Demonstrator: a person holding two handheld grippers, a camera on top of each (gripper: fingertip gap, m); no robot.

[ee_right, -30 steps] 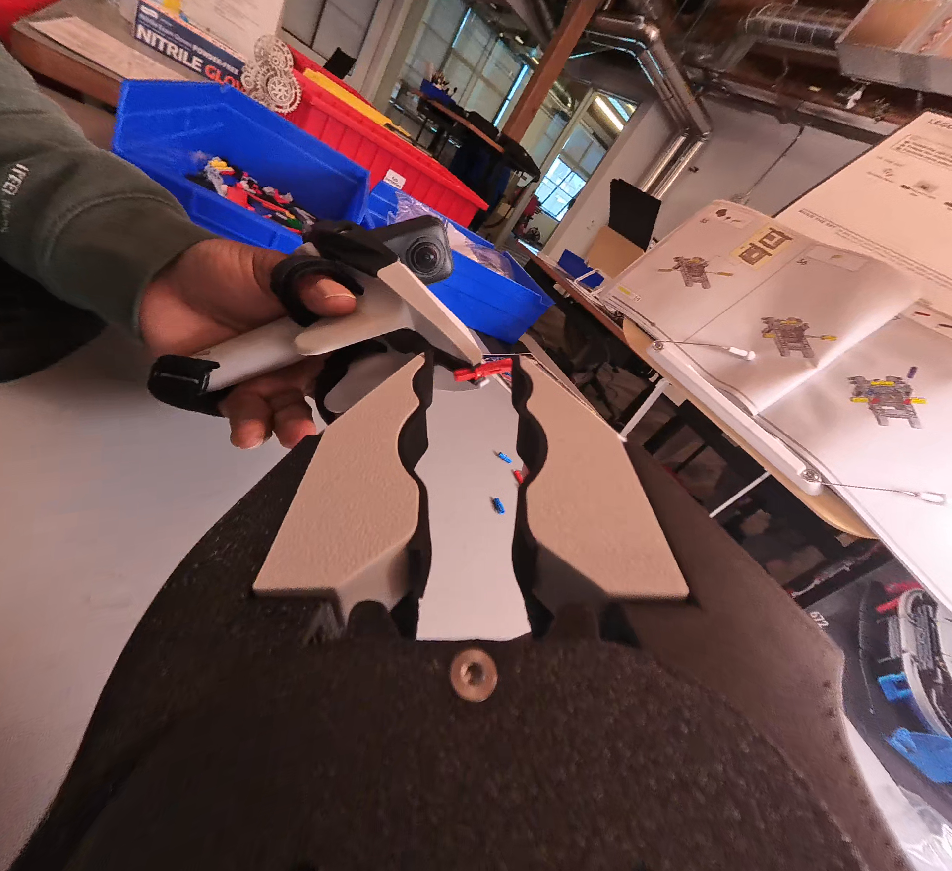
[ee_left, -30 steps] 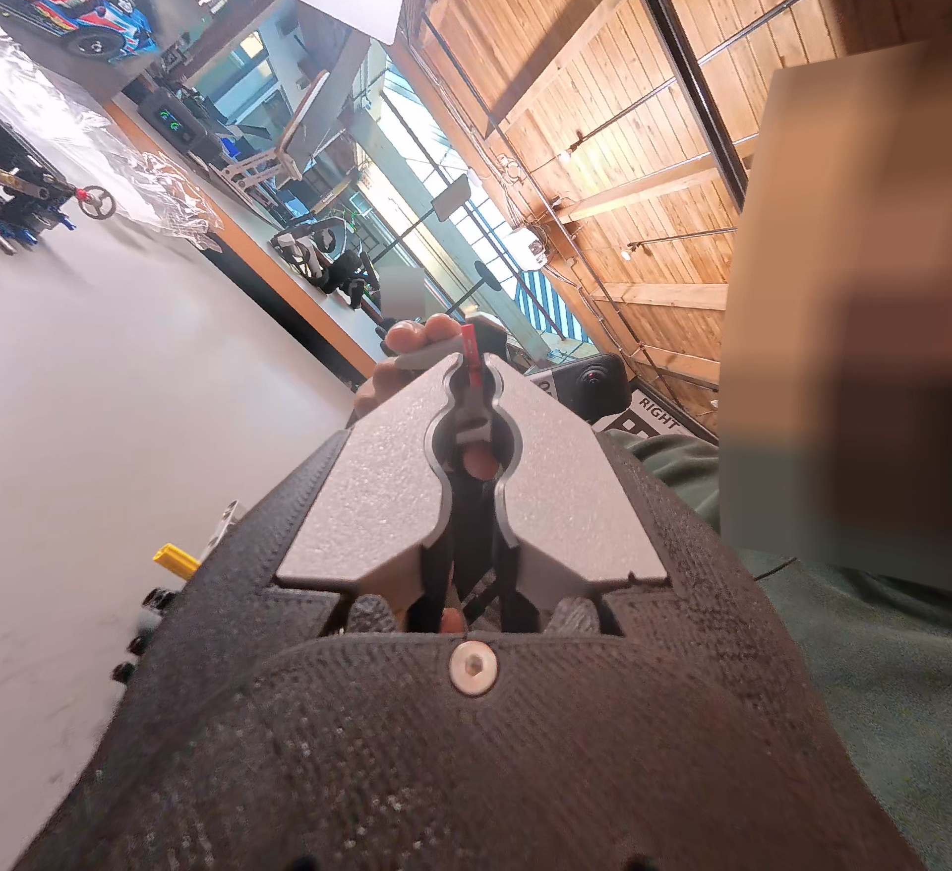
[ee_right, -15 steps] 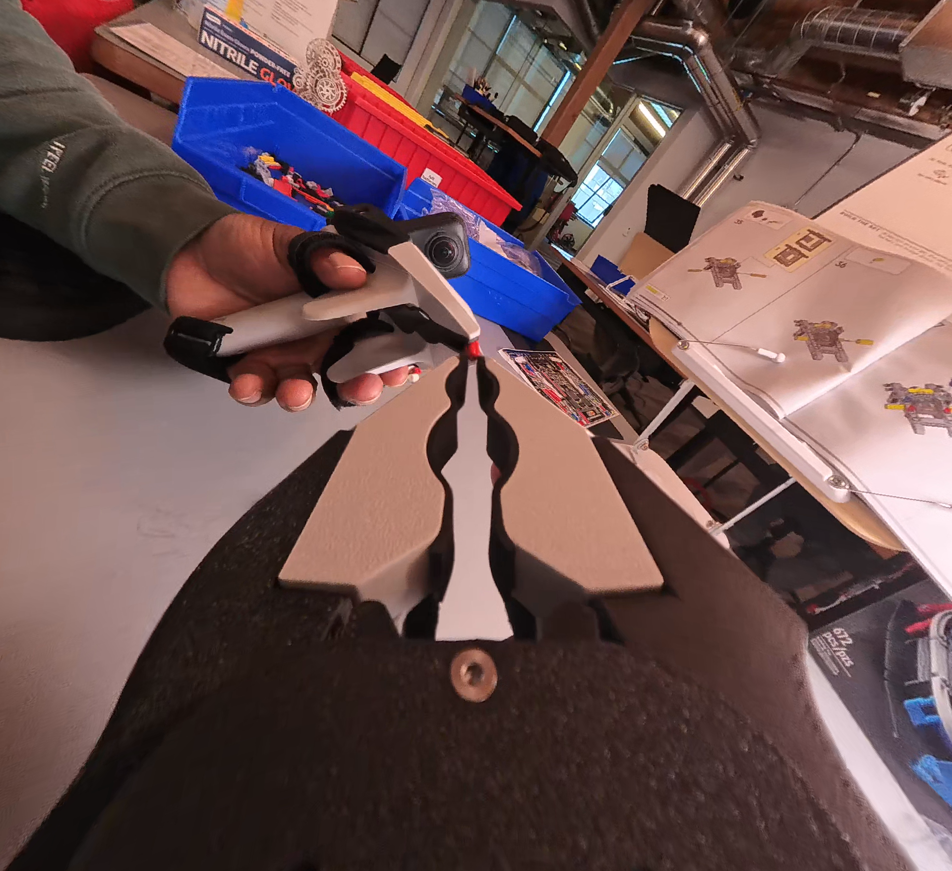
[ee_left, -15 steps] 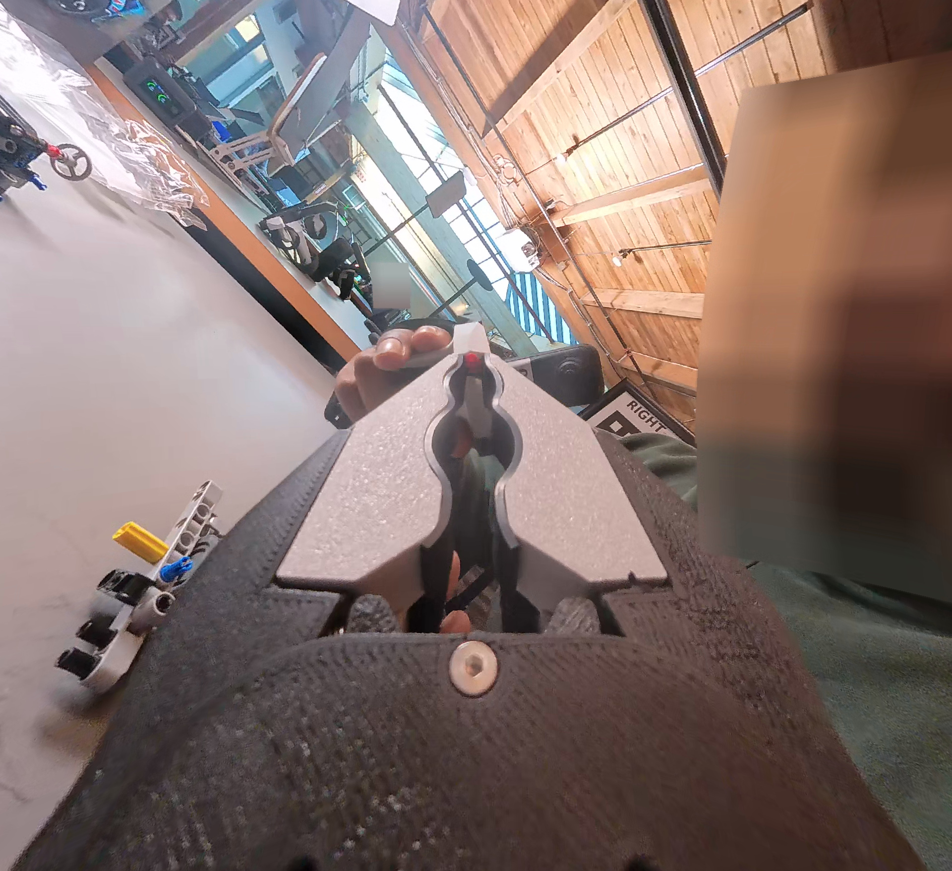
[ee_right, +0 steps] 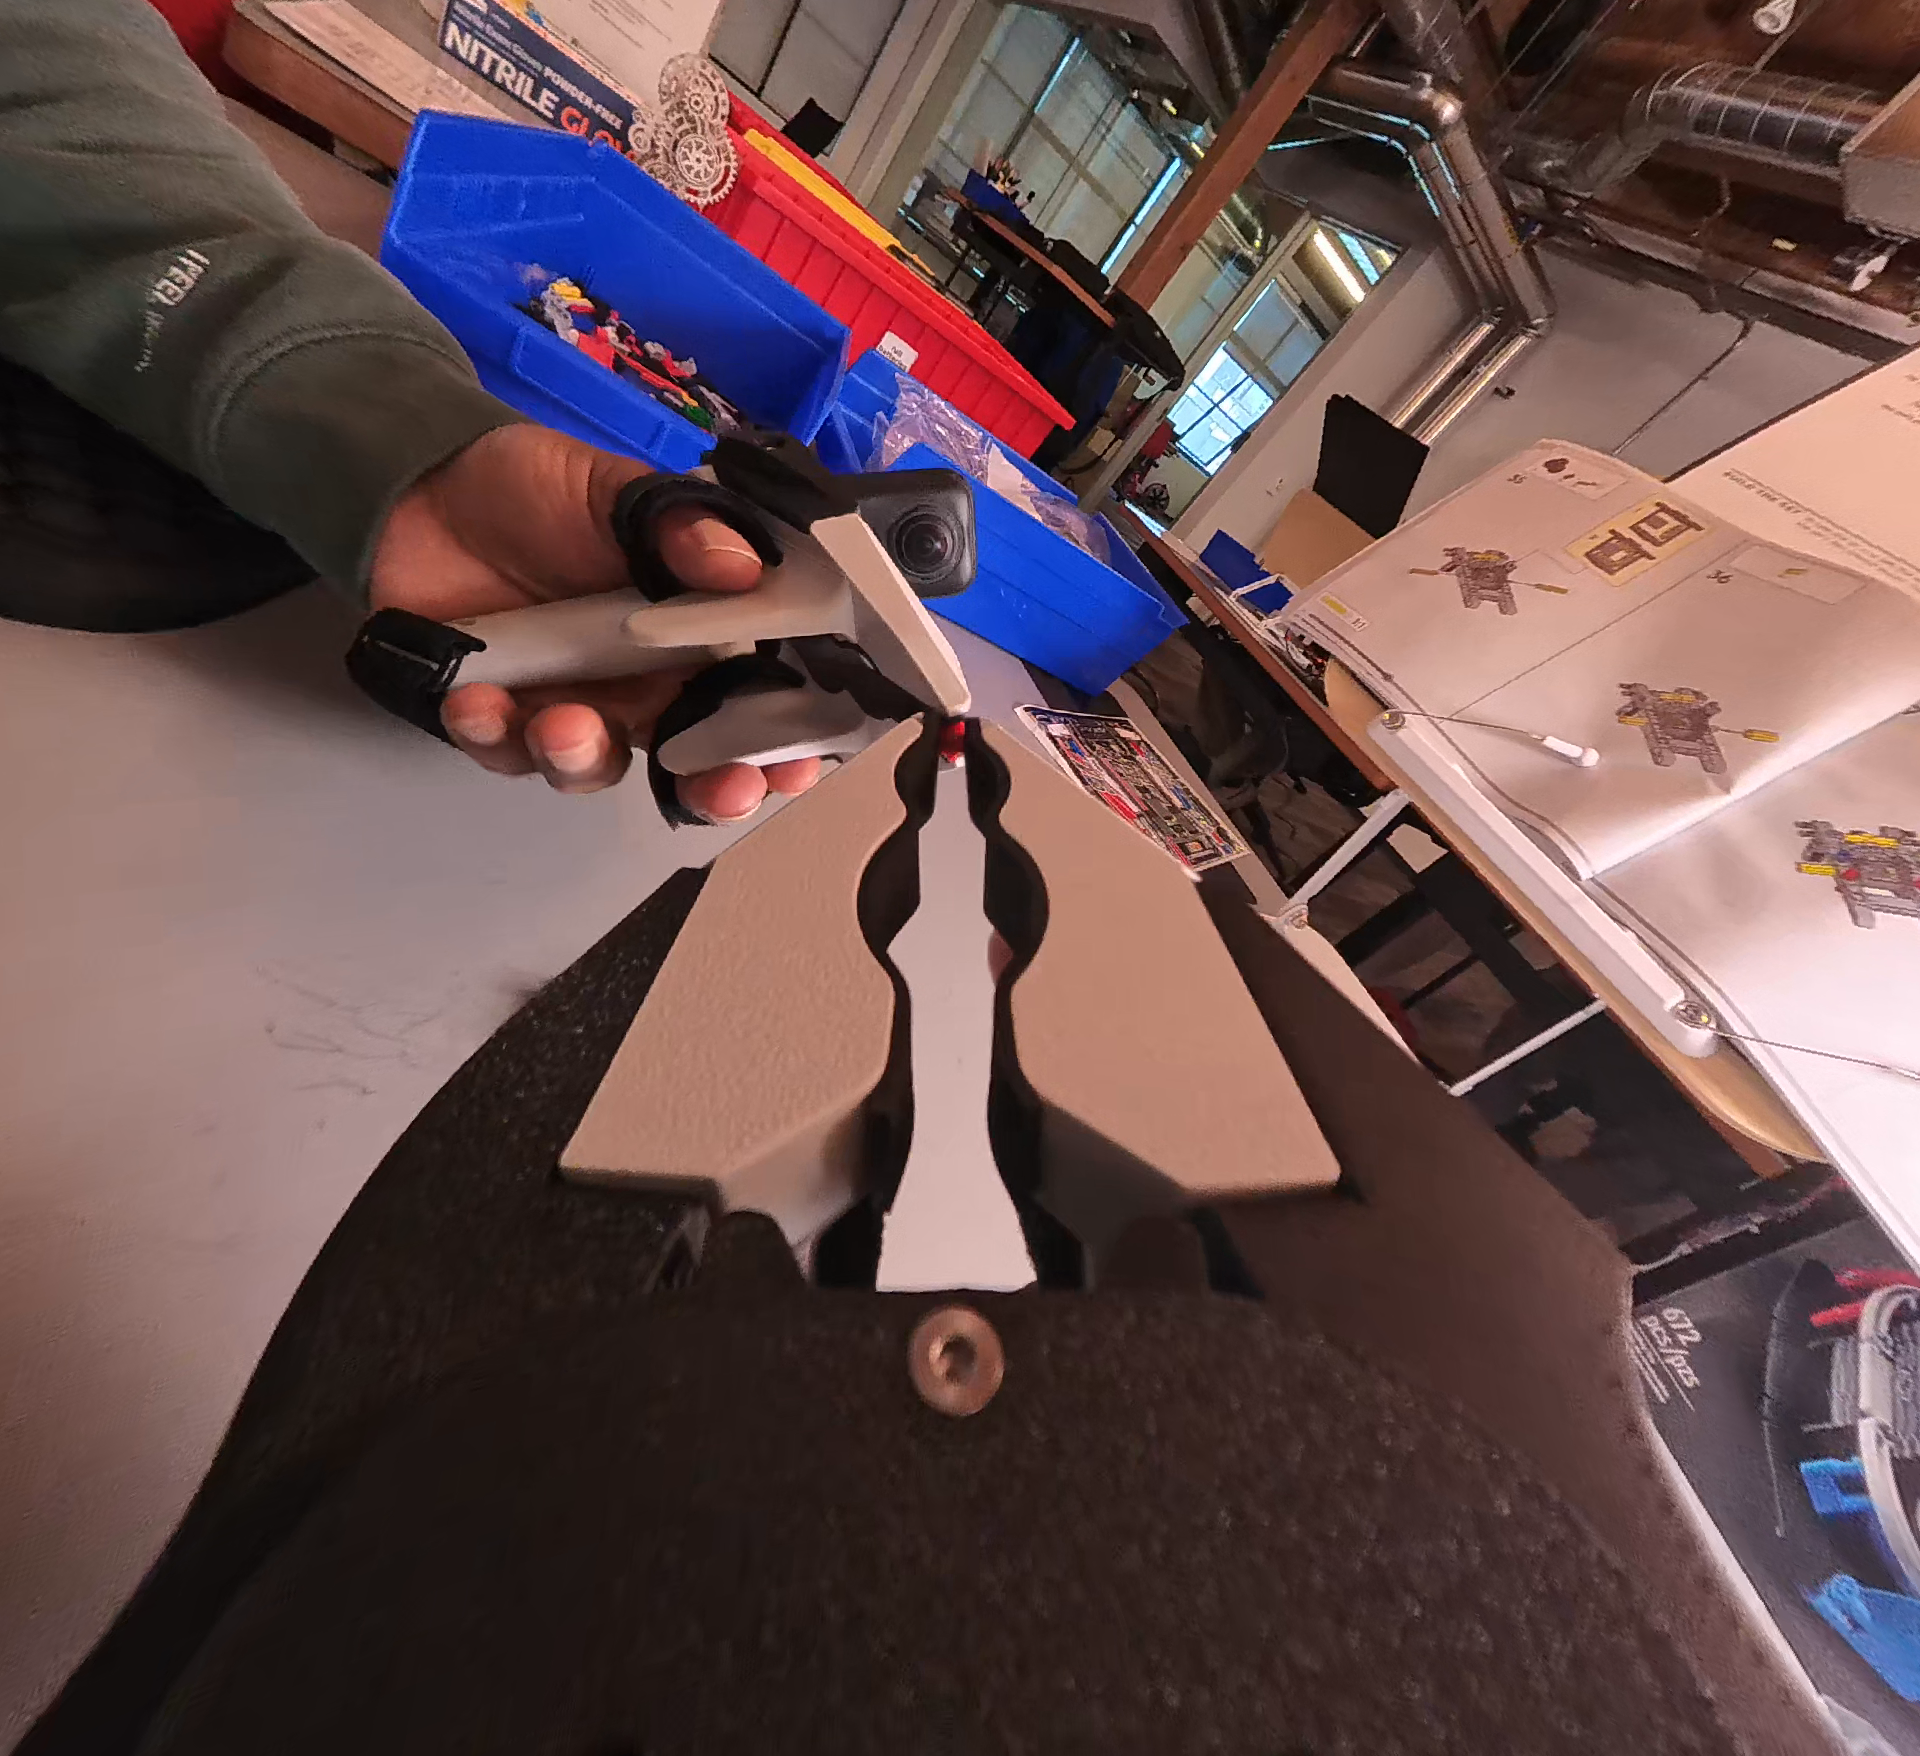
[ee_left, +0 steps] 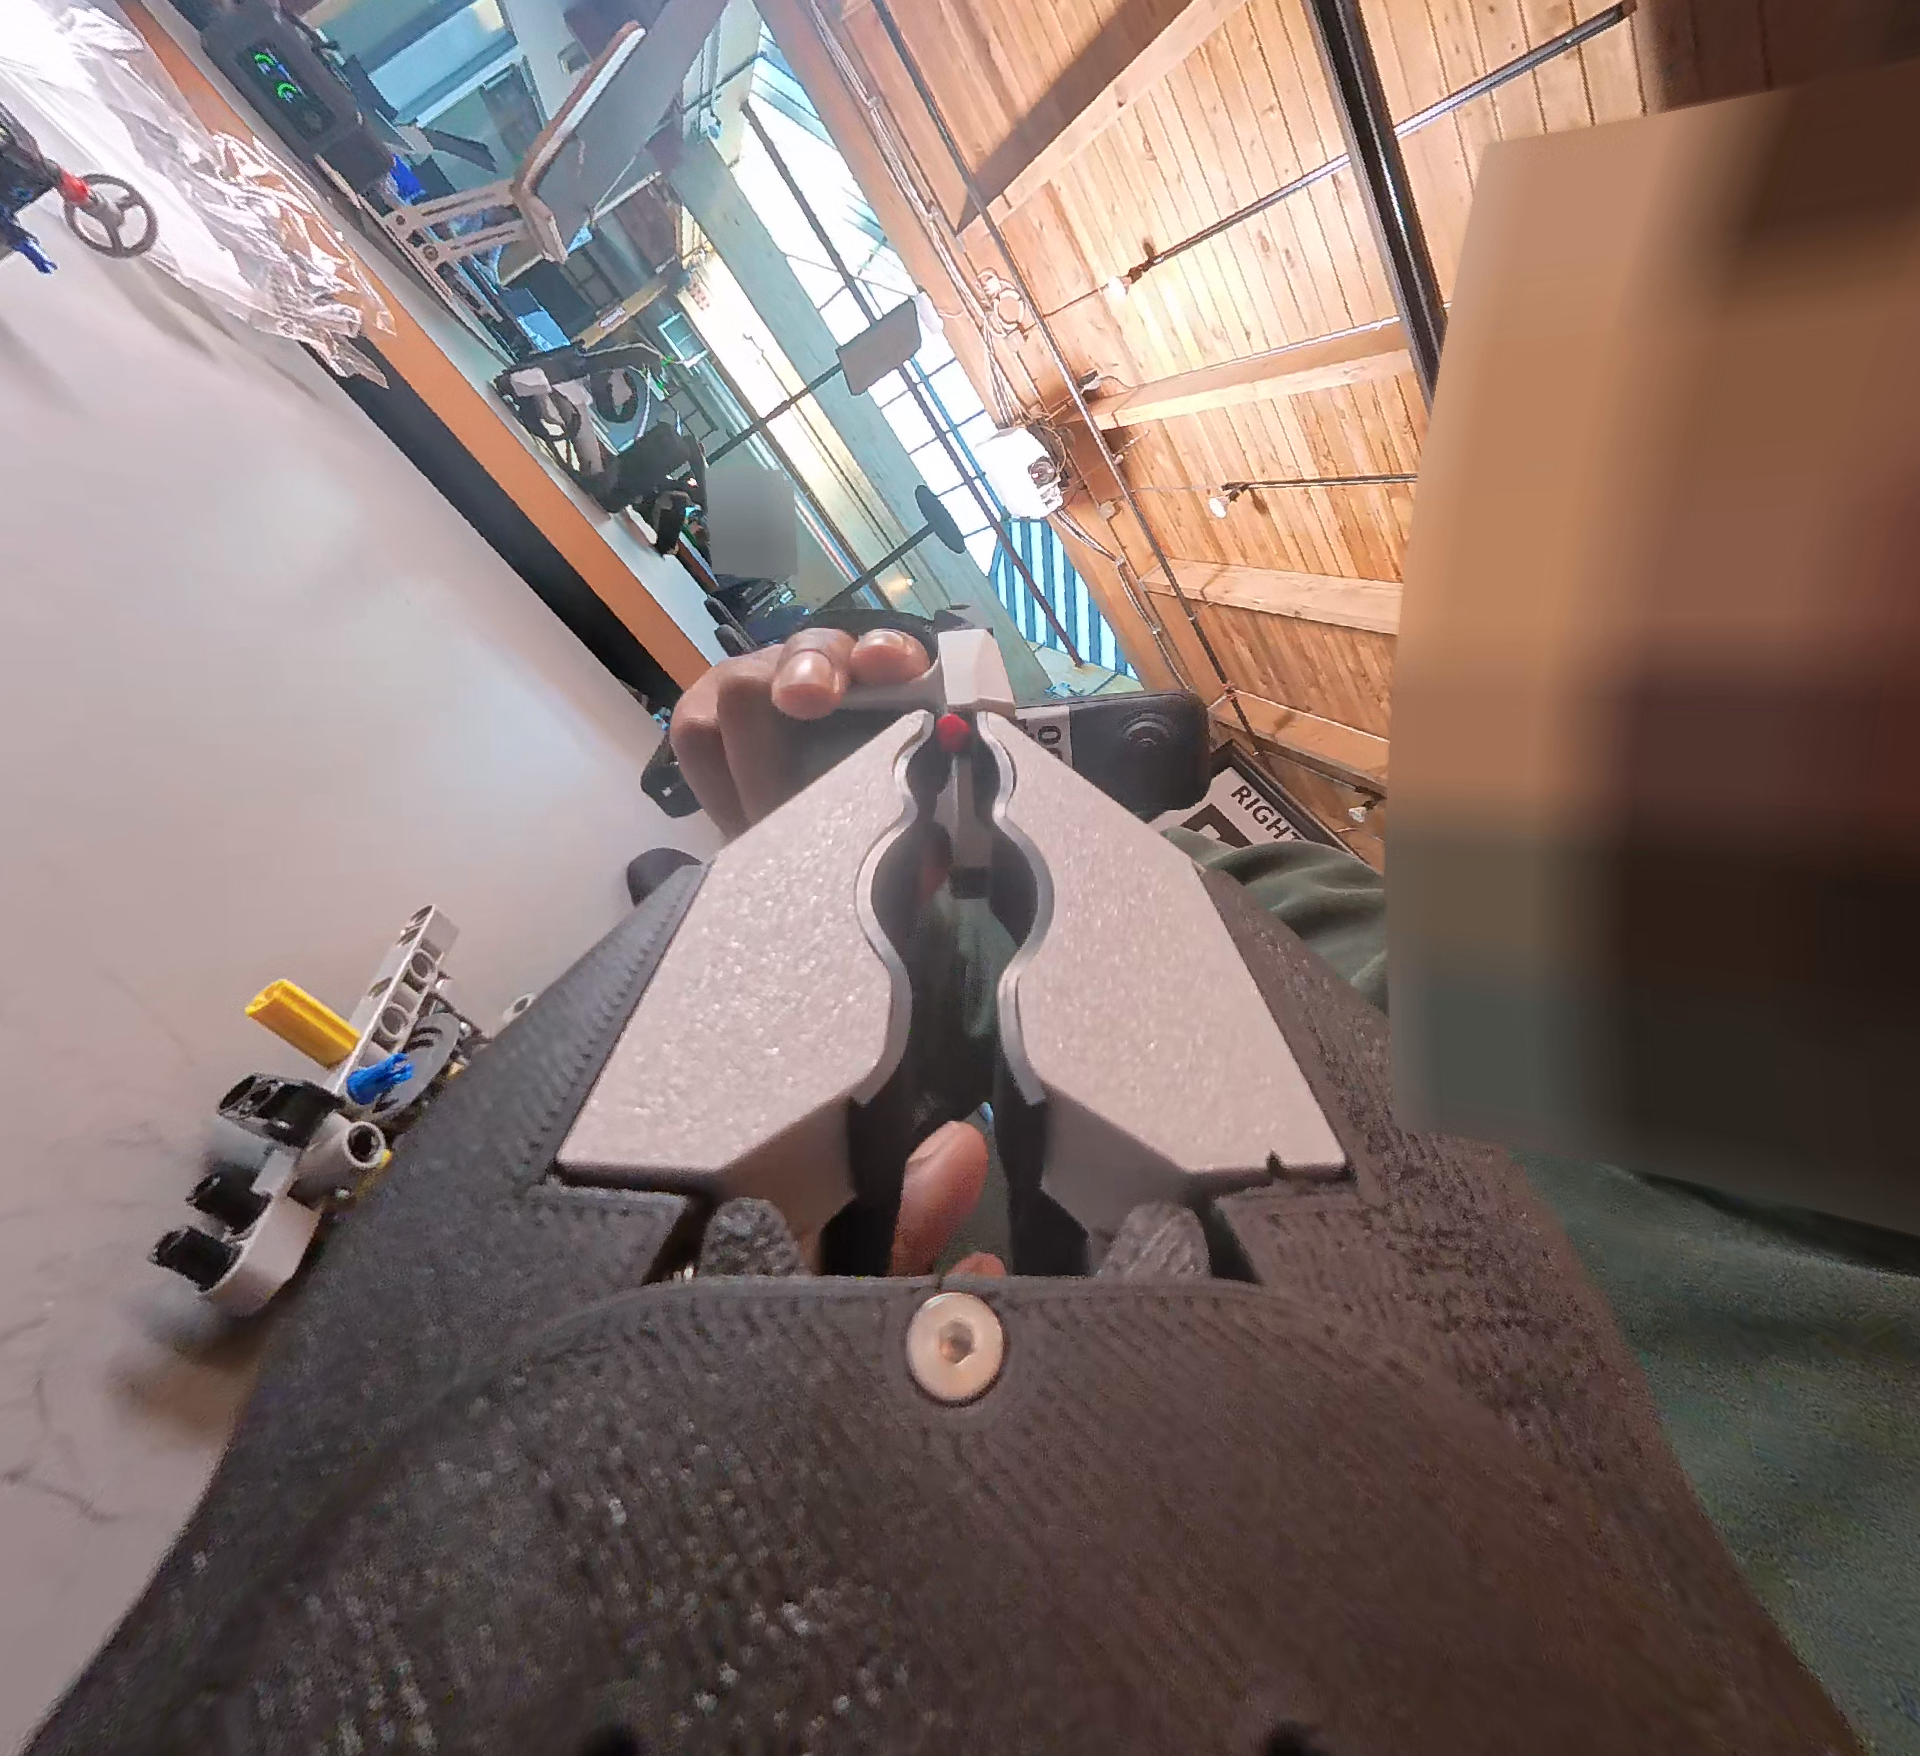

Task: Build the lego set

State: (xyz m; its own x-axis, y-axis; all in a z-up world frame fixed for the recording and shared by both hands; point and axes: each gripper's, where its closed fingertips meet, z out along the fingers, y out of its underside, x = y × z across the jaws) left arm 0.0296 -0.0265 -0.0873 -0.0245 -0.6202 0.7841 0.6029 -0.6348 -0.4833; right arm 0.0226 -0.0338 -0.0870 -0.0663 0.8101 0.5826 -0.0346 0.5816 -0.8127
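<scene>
A small red pin (ee_left: 950,727) sits between the tips of my left gripper (ee_left: 952,736), which is shut on it and held up off the table. My right gripper (ee_right: 943,738) faces the left one tip to tip, and its jaws are closed down on the same red pin (ee_right: 952,742). Each view shows the other gripper and the hand that holds it just beyond the pin. A small grey beam assembly (ee_left: 312,1114) with a yellow axle, a blue pin and black connectors lies on the white table (ee_left: 208,667), below and left of the left gripper.
Blue bins (ee_right: 623,304) of loose parts and a red bin (ee_right: 894,293) stand at the back. An open instruction booklet (ee_right: 1662,667) rests on a stand at the right, with a sticker sheet (ee_right: 1132,792) beside it. A crumpled plastic bag (ee_left: 239,220) lies at the far left.
My right gripper was wide open and has closed its jaws onto the red pin. Both grippers have drawn tip to tip, and the grey assembly has come into the left wrist view.
</scene>
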